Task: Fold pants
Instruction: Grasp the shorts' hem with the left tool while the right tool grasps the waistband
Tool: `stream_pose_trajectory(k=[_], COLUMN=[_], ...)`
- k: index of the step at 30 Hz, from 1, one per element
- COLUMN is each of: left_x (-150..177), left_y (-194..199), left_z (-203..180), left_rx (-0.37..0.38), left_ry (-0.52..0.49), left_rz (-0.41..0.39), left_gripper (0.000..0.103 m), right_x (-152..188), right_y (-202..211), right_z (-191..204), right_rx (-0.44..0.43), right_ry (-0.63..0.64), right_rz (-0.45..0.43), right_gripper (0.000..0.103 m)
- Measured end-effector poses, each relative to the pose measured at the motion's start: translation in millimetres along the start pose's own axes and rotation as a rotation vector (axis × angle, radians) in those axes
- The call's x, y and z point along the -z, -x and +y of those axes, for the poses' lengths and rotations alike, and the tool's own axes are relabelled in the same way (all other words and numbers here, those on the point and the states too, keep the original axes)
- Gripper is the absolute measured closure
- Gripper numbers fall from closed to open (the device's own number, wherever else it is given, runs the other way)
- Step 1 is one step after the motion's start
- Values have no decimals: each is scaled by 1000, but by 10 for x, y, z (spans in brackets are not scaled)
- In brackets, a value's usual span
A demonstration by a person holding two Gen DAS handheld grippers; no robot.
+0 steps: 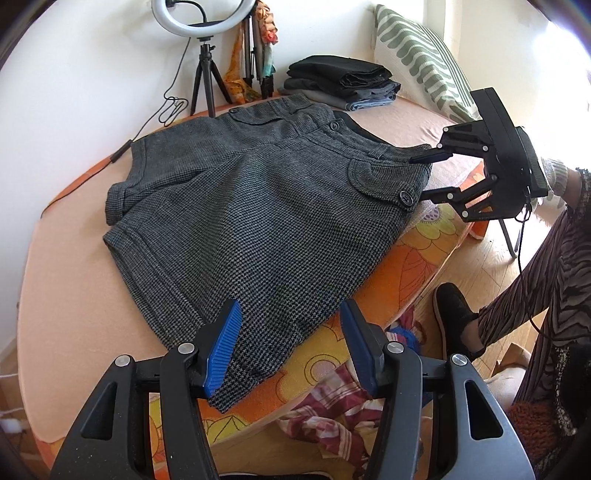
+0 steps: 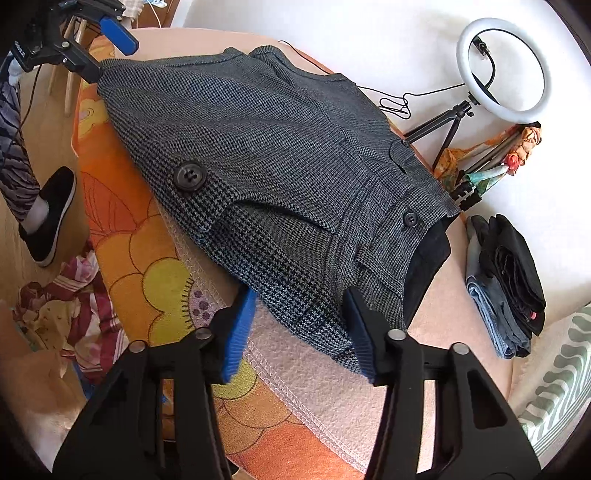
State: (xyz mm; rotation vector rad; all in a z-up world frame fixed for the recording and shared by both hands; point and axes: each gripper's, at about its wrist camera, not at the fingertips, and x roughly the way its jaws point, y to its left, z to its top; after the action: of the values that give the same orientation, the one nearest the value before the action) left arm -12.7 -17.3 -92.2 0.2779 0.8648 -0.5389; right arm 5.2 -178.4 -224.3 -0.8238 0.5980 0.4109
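The left claw (image 1: 291, 347) stands open, its blue pads on either side of the hem corner of the shorts (image 1: 258, 206), which hangs slightly over the bed's (image 1: 74, 314) front edge. The right claw (image 2: 301, 334) is open too, its fingers straddling the waistband corner of the shorts; whether the pads touch the cloth cannot be told. The shorts lie flat across the bed, waistband toward the folded clothes (image 1: 343, 83), which sit well apart from the shorts near the striped pillow (image 1: 417, 59). Left of the shorts, bare bed lies open. Behind the shorts, a ring light (image 1: 205, 16) stands on its tripod by the wall.
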Motion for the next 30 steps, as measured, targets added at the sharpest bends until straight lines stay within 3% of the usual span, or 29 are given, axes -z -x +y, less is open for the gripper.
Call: stream_pose_trajectory(k=[4, 12, 18, 22, 28, 30], left_x=[13, 54, 38, 74, 101, 76], left_y=[-23, -184, -240, -272, -205, -164], left_z=[-60, -214, -89, -68, -44, 1], left_rx=[1, -151, -203, -136, -93, -78], left_ry=[-33, -177, -148, -158, -163, -131], left_rz=[12, 63, 75, 87, 54, 35], left_gripper=[48, 48, 48, 73, 91, 92], right_x=[-74, -285, -354, -350, -325, -321], right_y=[58, 162, 221, 222, 227, 237], right_z=[-148, -467, -546, -512, -493, -493], right_rx=[-4, 22, 11, 24, 22, 22], right_ry=[-63, -168, -207, -187, -181, -185], right_rz=[-24, -71, -93, -88, -84, -85], right_gripper=[82, 87, 87, 87, 87, 87])
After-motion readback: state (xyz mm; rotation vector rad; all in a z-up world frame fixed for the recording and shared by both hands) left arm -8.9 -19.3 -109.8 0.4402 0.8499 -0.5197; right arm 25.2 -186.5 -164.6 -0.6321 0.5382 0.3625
